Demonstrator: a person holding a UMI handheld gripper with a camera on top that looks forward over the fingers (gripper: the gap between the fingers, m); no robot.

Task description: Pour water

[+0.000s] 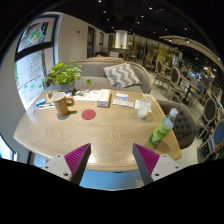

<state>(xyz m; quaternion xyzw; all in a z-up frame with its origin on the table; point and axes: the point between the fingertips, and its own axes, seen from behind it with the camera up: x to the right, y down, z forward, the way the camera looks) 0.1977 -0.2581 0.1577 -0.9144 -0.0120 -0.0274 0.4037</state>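
A green bottle with a white cap [162,128] stands on the right end of the light wooden table [100,135], leaning slightly. A brown cup [61,102] sits at the far left of the table, and a small red coaster [88,115] lies near the middle. My gripper [111,158] is held back from the table's near edge, its two pink-padded fingers [76,157] spread wide apart with nothing between them. The bottle is ahead and to the right of the fingers.
A potted green plant [64,73] stands at the table's far left. Books or papers [104,97] and a white box [144,107] lie along the far side. A grey sofa with a patterned cushion [122,74] is behind the table. Chairs [178,110] stand to the right.
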